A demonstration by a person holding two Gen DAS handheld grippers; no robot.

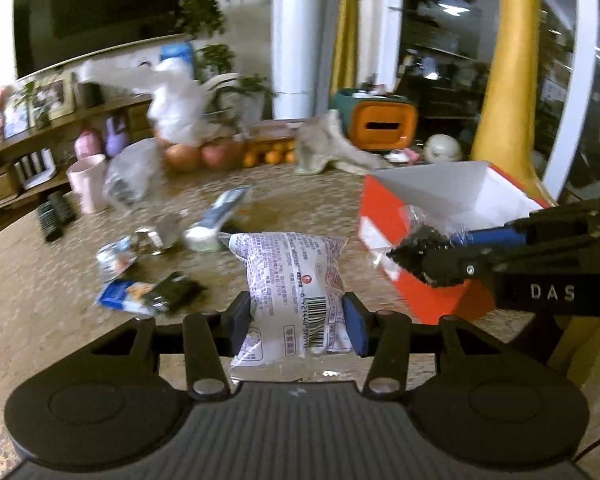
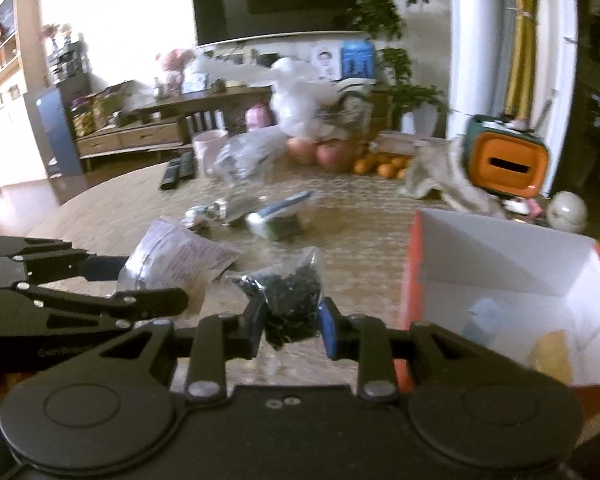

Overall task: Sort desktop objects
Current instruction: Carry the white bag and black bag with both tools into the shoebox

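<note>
1. Left wrist view: my left gripper (image 1: 296, 320) is clamped on a white plastic snack packet with purple print and a barcode (image 1: 296, 280), my two blue-padded fingers (image 1: 355, 326) pressing its sides. The packet stands up between them, above the beige patterned tabletop (image 1: 60, 304).
2. Same view, to the right: my right gripper (image 1: 424, 258) reaches in from the edge, pinching a small clear plastic bag of black bits (image 1: 420, 240). It hangs at the near left corner of the open orange cardboard box with a white inside (image 1: 432, 192), which stands on the table.
3. Same view, further back: a blue and white tube-shaped wrapper (image 1: 220, 216) and a small blue and dark flat packet (image 1: 140, 296) lie on the table, both blurred, so I cannot name them more closely. A pale pink cup (image 1: 88, 182) stands at the far left.
4. Right wrist view: my right gripper (image 2: 292, 328) is closed on the bag of black bits (image 2: 292, 296), which sticks up between the blue pads, just left of the orange box (image 2: 500, 264).
5. Same view, at the left: my left gripper (image 2: 152, 284) holds the purple-printed packet (image 2: 180, 256) above the tabletop (image 2: 360, 248). Inside the box lie a pale blue thing and a yellowish thing, too blurred to identify.
</note>
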